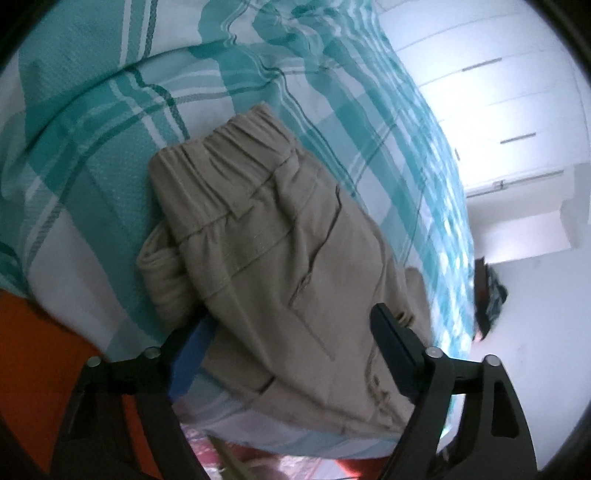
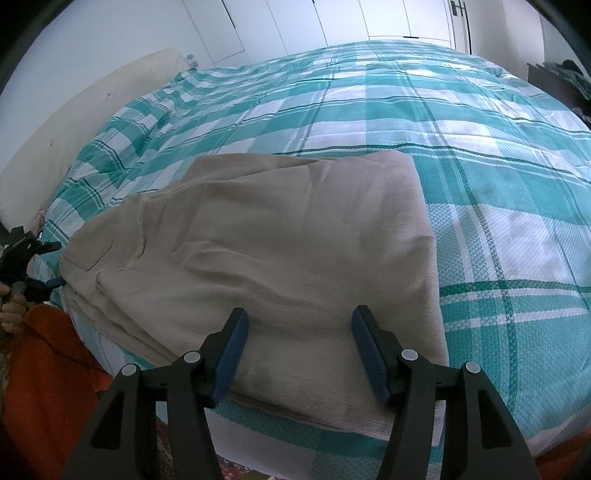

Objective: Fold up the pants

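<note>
Beige pants [image 1: 280,251] lie folded in layers on the bed, elastic waistband at the far end in the left wrist view. My left gripper [image 1: 291,332] is open, its fingers [image 1: 391,339] straddling the near end of the pants. In the right wrist view the pants [image 2: 280,243] form a thick folded stack near the bed's front edge. My right gripper [image 2: 299,350] is open and empty, its fingers [image 2: 231,354] just above the stack's near edge. The left gripper also shows in the right wrist view [image 2: 55,264] at the stack's left end.
The bed has a teal and white plaid cover [image 2: 480,184]. White wardrobe doors [image 2: 332,22] stand behind it. A cream headboard [image 2: 74,129] is at left. My orange sleeve [image 2: 48,369] is at the lower left. A dark object [image 1: 487,299] lies on the floor.
</note>
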The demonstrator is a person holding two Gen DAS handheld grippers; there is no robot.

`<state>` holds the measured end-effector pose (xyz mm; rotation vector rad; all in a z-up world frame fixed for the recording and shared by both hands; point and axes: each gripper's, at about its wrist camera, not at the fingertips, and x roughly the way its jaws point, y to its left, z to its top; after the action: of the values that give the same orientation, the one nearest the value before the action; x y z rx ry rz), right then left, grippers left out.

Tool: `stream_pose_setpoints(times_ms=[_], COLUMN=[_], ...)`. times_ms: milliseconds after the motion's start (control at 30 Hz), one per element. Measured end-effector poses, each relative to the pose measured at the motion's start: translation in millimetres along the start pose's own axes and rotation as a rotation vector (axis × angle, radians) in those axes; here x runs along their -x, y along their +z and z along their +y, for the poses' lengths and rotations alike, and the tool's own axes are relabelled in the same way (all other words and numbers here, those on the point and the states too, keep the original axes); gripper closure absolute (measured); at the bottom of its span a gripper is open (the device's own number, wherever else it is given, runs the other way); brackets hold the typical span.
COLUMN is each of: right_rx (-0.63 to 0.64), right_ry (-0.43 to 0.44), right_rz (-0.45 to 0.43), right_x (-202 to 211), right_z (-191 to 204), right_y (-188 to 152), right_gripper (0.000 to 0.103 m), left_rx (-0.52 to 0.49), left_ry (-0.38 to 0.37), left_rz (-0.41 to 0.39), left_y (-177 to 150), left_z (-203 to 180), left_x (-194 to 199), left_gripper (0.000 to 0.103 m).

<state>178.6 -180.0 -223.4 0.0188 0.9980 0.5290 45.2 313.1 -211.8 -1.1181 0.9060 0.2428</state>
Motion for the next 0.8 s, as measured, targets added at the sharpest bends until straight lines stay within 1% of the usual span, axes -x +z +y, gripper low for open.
stream_pose_setpoints(times_ms=[33,67,133,167,200,233,267,300,400,433,500,533,567,600,633,667,800], right_rx=[0.0,0.0,0.0,0.0,0.0,0.0,0.0,0.0,0.001,0.0,0.0,0.001,0.001,0.001,0.001,0.002,0.005], right_ry=[0.0,0.0,0.001,0.001,0.001,0.0,0.0,0.0,0.0,0.001,0.001,0.001,0.001,0.001,0.001,0.001,0.001], right_rz=[0.0,0.0,0.0,-0.001,-0.001,-0.001,-0.001,-0.001,0.0,-0.001,-0.001,-0.002,-0.003,-0.003,-0.002,-0.002,-0.004], right_x=[0.1,0.0,0.2,-0.2,0.1,0.1,-0.1,-0.2,-0.6,-0.5,-0.5,-0.9,-0.5,-0.8,-0.5,-0.7,1.1], right_z=[-0.3,-0.1,-0.1,0.4,0.0,0.0,0.1,0.0,0.1,-0.1,0.1,0.3,-0.1,0.1,-0.3,0.0,0.7], right_y=[-0.2,-0.1,-0.3,-0.1,-0.2,-0.3,-0.2,-0.1,0.0,-0.1,-0.2,-0.2,-0.3,-0.1,-0.4,-0.3,0.0], right_gripper=[0.044,0.044,0.044,0.044,0.044,0.044,0.044,0.044,0.044,0.044,0.044,0.044,0.044,0.044,0.044,0.043,0.043], left_rx=[0.012,0.021,0.04,0.043,0.042,0.041,0.036,0.018,-0.056,-0.074,-0.1,-0.102,-0.082,-0.047,-0.034,-0.033,-0.062], left_ry=[-0.021,-0.044,-0.064,-0.069,-0.075,-0.087,-0.086,-0.083,-0.126,-0.123,-0.062,0.014,0.07,0.096,0.107,0.11,0.101], left_rz=[-0.018,-0.032,-0.066,-0.074,-0.077,-0.08,-0.089,-0.1,-0.113,-0.115,-0.117,-0.101,-0.078,-0.046,-0.03,-0.03,-0.076], left_y=[0.1,0.4,-0.1,-0.4,-0.6,-0.3,-0.5,-2.4,-12.9,-15.4,-15.8,-13.0,-11.0,-10.7,-11.3,-12.1,-9.5], left_z=[0.9,1.3,3.4,6.3,7.7,8.1,6.5,2.4,-23.0,-26.8,-24.9,-16.4,-5.9,7.6,13.9,15.0,1.4], left_x=[1.4,2.6,8.1,11.2,12.4,13.1,14.4,18.2,36.8,42.7,46.7,40.9,33.3,24.5,19.6,19.2,35.1], left_gripper=[0.017,0.021,0.041,0.074,0.096,0.096,0.099,0.101,0.101,0.101,0.101,0.101,0.101,0.101,0.1,0.1,0.093])
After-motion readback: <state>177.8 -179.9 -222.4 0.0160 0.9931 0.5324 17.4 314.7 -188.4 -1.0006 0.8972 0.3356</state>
